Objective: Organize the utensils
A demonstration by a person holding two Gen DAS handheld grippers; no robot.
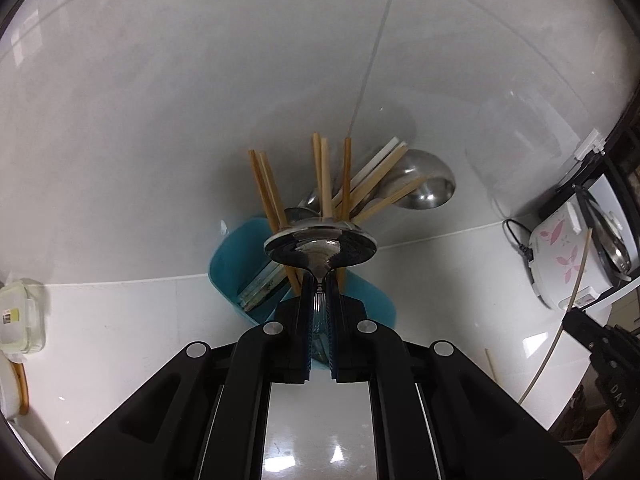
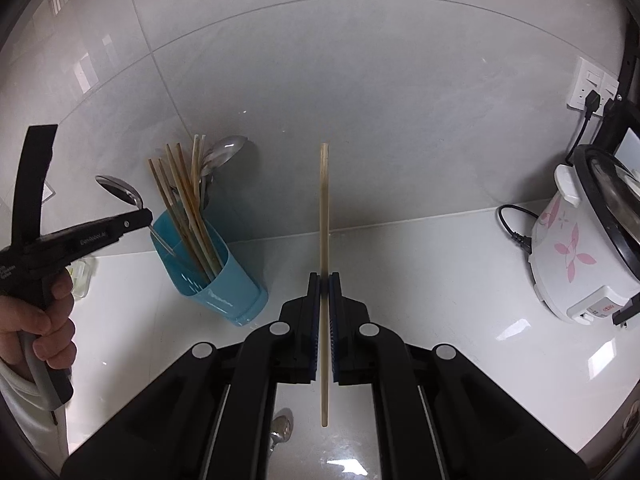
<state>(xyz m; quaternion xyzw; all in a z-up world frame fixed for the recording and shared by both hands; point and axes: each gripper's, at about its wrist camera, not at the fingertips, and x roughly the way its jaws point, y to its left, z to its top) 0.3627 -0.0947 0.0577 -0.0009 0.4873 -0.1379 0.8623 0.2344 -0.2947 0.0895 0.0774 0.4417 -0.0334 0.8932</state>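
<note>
Left wrist view: the left gripper (image 1: 320, 280) clamps a metal spoon (image 1: 321, 243) by its handle, bowl upward, over the blue utensil holder (image 1: 228, 268) at the countertop's (image 1: 120, 320) back edge. The holder contains chopsticks (image 1: 326, 180) and a ladle (image 1: 424, 180).

Right wrist view: the right gripper (image 2: 325, 280) clamps a single chopstick (image 2: 324, 200) upright, beside the utensil holder (image 2: 232, 292). A rice cooker (image 2: 576, 256) stands near the right edge.

A shiny steel spoon (image 1: 320, 245), bowl up and handle slanting down into the blue holder (image 2: 224, 280), hangs over that upright holder crammed with wooden chopsticks (image 2: 184, 200) and steel ladles (image 1: 424, 180), while a single pale chopstick (image 2: 324, 240) stands vertical beside it.
</note>
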